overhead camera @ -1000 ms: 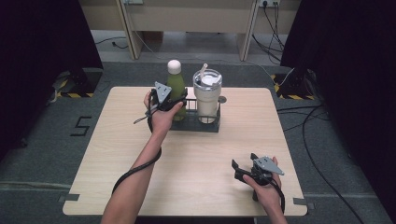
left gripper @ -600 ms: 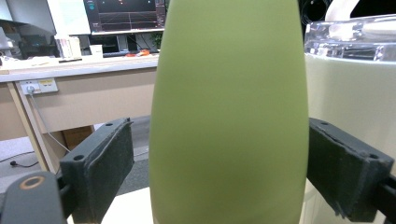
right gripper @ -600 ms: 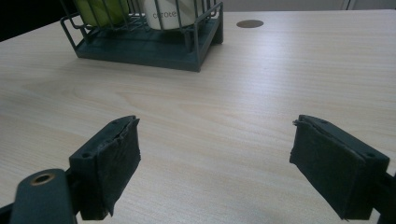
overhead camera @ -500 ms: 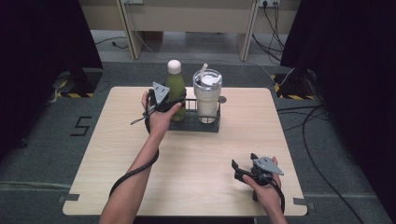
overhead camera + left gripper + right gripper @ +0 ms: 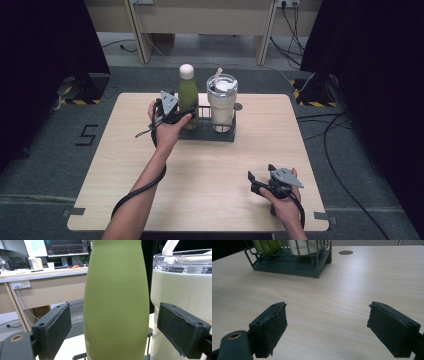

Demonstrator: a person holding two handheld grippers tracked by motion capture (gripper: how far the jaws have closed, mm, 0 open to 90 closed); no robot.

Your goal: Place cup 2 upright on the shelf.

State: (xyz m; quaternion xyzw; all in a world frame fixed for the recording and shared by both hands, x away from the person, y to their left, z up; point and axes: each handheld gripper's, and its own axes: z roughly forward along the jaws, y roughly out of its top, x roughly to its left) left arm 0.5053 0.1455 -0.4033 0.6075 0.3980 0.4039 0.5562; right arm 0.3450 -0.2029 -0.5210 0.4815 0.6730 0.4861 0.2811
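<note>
In the upper middle of the high view, the green bottle stands in the dark wire rack beside the white tumbler. The left gripper has its jaws spread around the bottle, not touching. The right gripper rests at lower right on the counter, jaws spread and empty.

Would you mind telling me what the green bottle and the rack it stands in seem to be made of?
The green bottle looks like metal with a matte painted coat: its surface is smooth, even and shows no glare, though coated plastic is possible. The rack seems to be dark painted wire, judging by its thin bars on a flat solid base.
</note>
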